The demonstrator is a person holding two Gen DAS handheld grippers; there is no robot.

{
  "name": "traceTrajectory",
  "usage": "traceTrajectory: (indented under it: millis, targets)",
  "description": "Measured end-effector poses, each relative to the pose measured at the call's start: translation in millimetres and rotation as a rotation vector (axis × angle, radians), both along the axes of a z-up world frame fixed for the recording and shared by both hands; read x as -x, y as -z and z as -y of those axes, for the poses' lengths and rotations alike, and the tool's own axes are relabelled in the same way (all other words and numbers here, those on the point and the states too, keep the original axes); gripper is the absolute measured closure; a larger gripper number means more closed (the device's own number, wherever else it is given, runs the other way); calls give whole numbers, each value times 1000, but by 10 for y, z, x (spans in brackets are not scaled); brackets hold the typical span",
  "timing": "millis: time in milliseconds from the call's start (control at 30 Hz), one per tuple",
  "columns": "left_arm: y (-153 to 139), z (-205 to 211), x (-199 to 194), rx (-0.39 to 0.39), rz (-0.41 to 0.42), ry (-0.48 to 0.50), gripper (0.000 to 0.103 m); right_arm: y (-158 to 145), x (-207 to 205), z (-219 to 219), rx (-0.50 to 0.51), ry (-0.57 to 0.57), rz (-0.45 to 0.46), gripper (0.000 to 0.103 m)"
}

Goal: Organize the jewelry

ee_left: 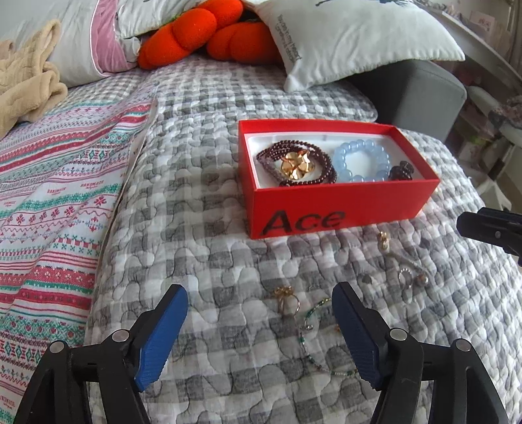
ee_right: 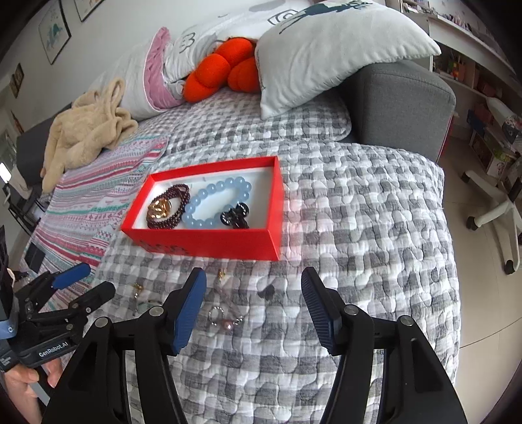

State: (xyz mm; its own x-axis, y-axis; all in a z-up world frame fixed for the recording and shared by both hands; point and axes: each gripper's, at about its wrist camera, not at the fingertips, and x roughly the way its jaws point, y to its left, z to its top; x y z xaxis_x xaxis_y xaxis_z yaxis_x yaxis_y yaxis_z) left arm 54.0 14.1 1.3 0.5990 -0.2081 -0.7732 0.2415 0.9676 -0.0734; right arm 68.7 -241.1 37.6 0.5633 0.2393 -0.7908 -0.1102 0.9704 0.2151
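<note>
Red box sits on the quilt, holding a garnet bracelet, blue bracelet and dark clip. Loose rings and a chain lie just before it. Left gripper and right gripper: both spread, empty.

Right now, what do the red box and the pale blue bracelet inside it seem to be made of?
Red box: likely matte cardboard, with thin flat walls, sharp folded edges and printed lettering. Pale blue bracelet: glossy translucent round beads, glass or stone; cannot tell which.

Home: quilted sofa, pillows, wall pictures.
</note>
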Motion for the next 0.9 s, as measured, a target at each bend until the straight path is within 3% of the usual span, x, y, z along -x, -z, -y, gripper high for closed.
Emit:
traceTrajectory:
  millis: [400, 667, 900]
  targets:
    - [266, 116, 275, -69, 4, 116, 24, 360, 285, 95, 143, -60, -33, 38]
    - [331, 211, 366, -35, 5, 209, 26, 508, 409, 43, 170, -107, -36, 38]
    - [342, 250, 277, -16, -14, 192, 58, 525, 433, -124, 187, -152, -24, 38]
